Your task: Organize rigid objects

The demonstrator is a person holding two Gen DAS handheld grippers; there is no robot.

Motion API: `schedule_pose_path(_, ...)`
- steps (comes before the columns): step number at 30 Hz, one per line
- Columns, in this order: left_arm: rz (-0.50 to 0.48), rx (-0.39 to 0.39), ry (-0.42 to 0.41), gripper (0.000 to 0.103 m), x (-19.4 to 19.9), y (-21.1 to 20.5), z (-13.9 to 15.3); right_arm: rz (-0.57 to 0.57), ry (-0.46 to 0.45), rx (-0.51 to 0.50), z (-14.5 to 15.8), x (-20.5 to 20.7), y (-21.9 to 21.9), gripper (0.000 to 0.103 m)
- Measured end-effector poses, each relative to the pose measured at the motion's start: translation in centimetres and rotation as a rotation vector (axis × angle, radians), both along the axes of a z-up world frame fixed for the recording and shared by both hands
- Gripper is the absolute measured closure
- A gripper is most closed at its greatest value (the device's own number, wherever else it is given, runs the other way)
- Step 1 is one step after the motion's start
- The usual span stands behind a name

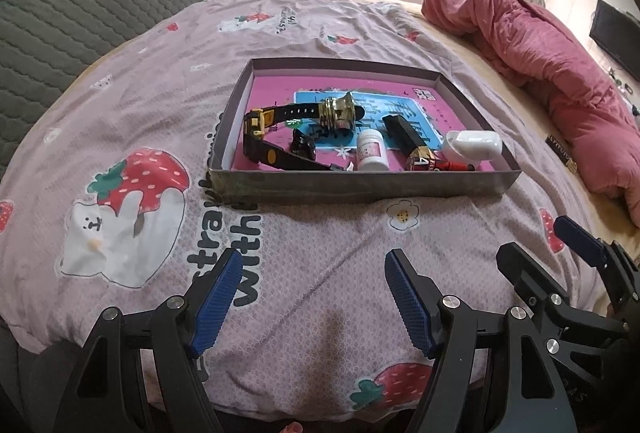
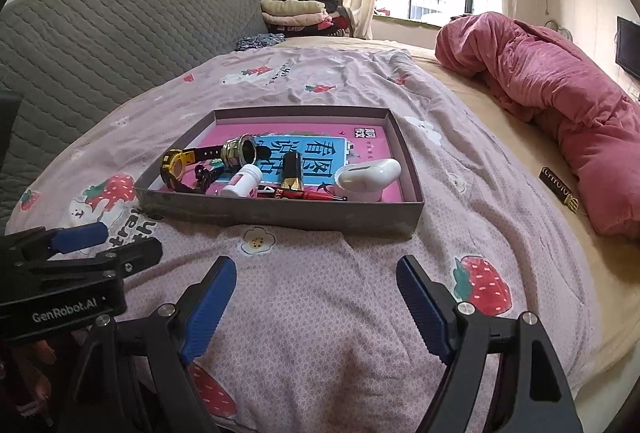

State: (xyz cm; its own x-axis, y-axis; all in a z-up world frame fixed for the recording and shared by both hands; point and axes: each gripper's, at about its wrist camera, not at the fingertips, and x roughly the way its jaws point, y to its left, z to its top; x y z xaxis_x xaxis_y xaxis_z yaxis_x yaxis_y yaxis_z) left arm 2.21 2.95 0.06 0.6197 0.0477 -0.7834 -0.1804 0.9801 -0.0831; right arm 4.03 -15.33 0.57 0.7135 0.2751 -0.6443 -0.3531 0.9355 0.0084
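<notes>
Strawberry-print bedspread (image 1: 304, 233) beneath cluttered tray (image 1: 360, 183), pink quilt (image 2: 560, 105) beside.

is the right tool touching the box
Apart. In the right wrist view the right tool hangs open over the bedspread, with a strip of bare cloth between its fingertips and the near wall of the box.

"GenRobot.AI" on left gripper (image 2: 68, 233) body; "with" on bedsheet (image 1: 320, 233).
</notes>
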Motion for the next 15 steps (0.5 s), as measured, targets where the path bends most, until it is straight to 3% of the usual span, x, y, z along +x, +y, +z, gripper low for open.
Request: schedule_pose_path(15, 0.007, 0.029, -0.015, 0.028, -0.05, -0.15, 0.19, 0.002, 0.005, -0.003, -0.06, 0.13, 0.02, 0.021)
